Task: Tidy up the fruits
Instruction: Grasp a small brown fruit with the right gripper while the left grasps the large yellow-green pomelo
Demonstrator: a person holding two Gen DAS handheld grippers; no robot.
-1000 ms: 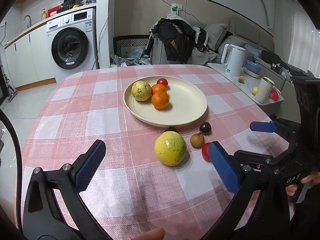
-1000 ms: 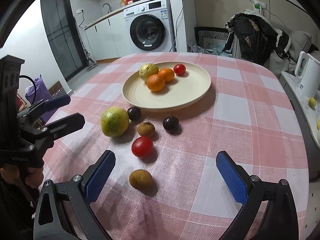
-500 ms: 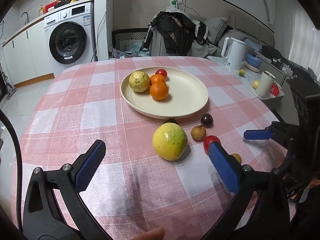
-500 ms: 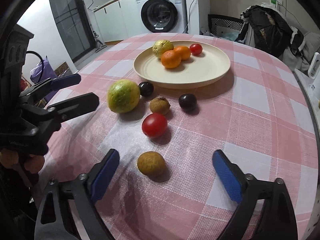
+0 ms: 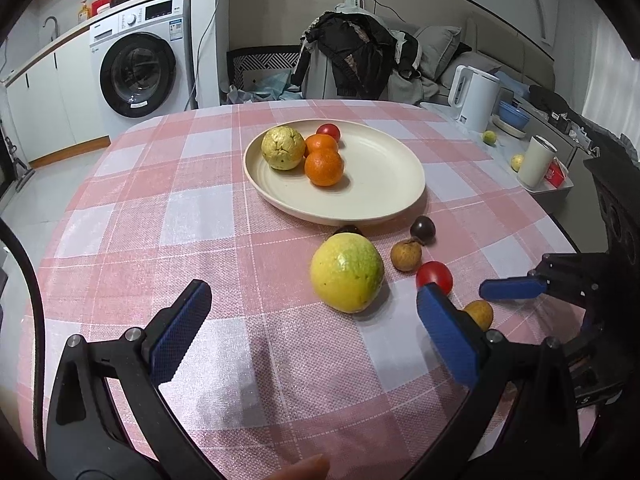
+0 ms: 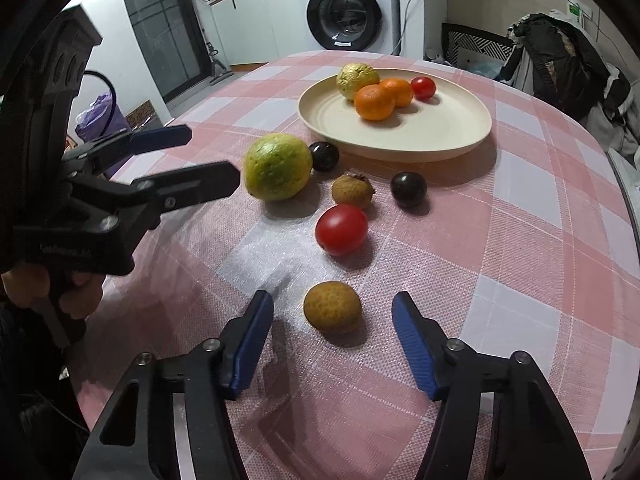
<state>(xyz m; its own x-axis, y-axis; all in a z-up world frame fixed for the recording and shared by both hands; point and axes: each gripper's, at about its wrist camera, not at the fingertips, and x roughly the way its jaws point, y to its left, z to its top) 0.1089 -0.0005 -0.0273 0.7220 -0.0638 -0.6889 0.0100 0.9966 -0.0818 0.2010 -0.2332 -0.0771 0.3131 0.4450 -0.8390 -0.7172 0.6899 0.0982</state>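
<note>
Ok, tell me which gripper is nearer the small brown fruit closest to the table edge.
Right. The right gripper is open astride the small brown fruit; the left gripper points at the big yellow-green fruit, farther off.

Open right tongs (image 6: 333,342) flank brown longan (image 6: 332,306).

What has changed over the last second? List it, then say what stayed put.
The right gripper has moved forward and down, and its jaws have narrowed to straddle the small brown fruit without touching it. The left gripper has edged closer to the big yellow-green fruit, jaws wide open. Nothing was gripped or released. All loose fruit and the plate with its four fruits stayed put.
</note>
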